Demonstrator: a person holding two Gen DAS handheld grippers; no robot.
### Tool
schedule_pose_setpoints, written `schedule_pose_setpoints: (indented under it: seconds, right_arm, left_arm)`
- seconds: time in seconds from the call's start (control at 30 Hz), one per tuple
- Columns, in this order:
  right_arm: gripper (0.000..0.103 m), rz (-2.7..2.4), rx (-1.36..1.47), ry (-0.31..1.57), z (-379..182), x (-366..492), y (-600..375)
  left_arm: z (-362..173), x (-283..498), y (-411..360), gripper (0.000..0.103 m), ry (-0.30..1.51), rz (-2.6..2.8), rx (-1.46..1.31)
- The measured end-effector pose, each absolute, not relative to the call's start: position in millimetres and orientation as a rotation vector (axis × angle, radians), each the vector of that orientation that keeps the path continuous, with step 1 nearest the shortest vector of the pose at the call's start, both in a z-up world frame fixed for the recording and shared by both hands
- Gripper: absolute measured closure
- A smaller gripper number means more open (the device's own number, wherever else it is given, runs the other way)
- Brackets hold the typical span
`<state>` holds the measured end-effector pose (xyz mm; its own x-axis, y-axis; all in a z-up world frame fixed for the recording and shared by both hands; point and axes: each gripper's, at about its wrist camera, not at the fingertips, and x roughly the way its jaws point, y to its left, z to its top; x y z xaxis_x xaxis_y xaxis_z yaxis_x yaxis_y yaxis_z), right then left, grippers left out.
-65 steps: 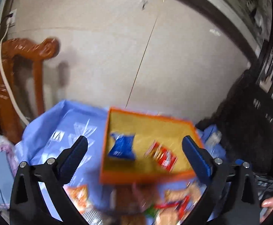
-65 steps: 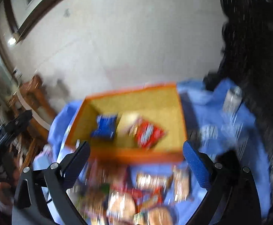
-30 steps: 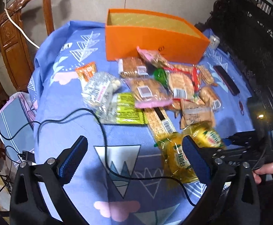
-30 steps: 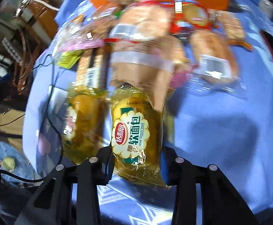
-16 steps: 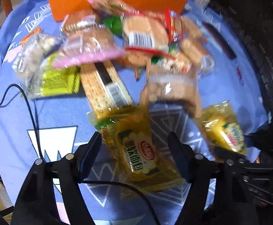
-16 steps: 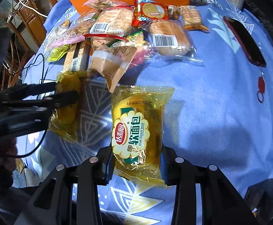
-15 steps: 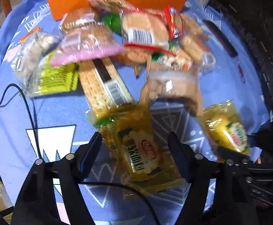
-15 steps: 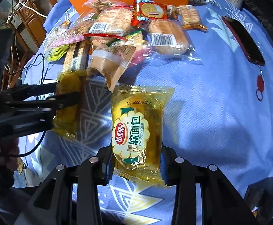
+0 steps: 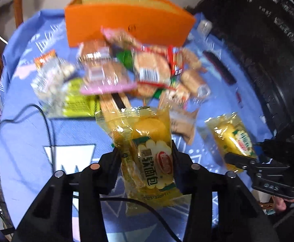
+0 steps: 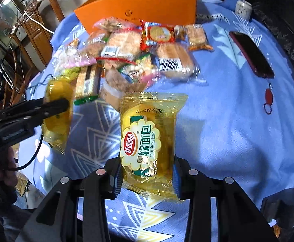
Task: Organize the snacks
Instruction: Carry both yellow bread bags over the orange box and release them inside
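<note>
My left gripper (image 9: pixel 145 157) is shut on a yellow soft-bread packet (image 9: pixel 147 149) and holds it above the blue cloth. My right gripper (image 10: pixel 148 173) is shut on a second yellow soft-bread packet (image 10: pixel 149 135), also lifted. Each gripper with its packet shows in the other view, the right one (image 9: pixel 235 139) at the right, the left one (image 10: pixel 58 109) at the left. An orange box (image 9: pixel 126 28) stands open at the far edge of the table, also in the right wrist view (image 10: pixel 142 6). A pile of snack packets (image 10: pixel 130 54) lies in front of it.
A dark phone (image 10: pixel 251 54) and a red key tag (image 10: pixel 269 96) lie on the blue cloth (image 10: pixel 227 121) at the right. A black cable (image 9: pixel 44 125) crosses the cloth at the left. A wooden chair (image 10: pixel 36 28) stands left, dark carved furniture (image 9: pixel 268 50) right.
Both grippers have lifted their yellow bread packets off the cloth and moved toward the orange box. The left gripper has closed tighter on its packet.
</note>
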<state>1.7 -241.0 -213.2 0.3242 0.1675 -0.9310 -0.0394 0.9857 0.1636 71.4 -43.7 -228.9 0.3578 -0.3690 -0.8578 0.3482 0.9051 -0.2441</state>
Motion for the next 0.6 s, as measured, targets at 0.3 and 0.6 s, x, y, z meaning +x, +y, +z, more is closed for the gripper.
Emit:
schedule_pose_setpoints:
  seconds: [0.3, 0.6]
  right_arm:
    - [0.064, 0.138, 0.094, 1.113, -179, 23, -233]
    - [0.064, 0.131, 0.109, 0.963, -130, 67, -239]
  left_arm:
    - [-156, 79, -6, 0.059, 0.931, -0.441, -0.077]
    - [-91, 115, 8, 0.060, 0.746, -0.437, -0.114]
